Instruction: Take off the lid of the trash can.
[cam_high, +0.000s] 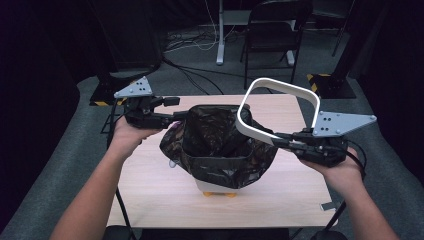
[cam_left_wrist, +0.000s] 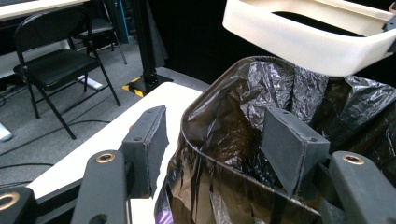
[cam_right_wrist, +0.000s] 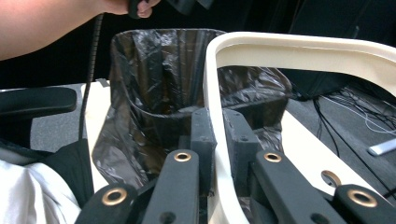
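Bin (cam_high: 220, 187): stands mid-surface, lined with a black bag (cam_high: 215, 140).
Left claw (cam_high: 181, 116): jaws apart, astride the bag's left rim, seemingly not pressing it.
Right claw (cam_high: 280, 141): clamped on the white ring (cam_high: 280, 85), held above the bin's right rim.

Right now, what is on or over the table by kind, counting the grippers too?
Grippers: 2, left gripper and right gripper
White rim rings: 1, white ring
Bins: 1, bin
Black bin bags: 1, black bag
Total: 5
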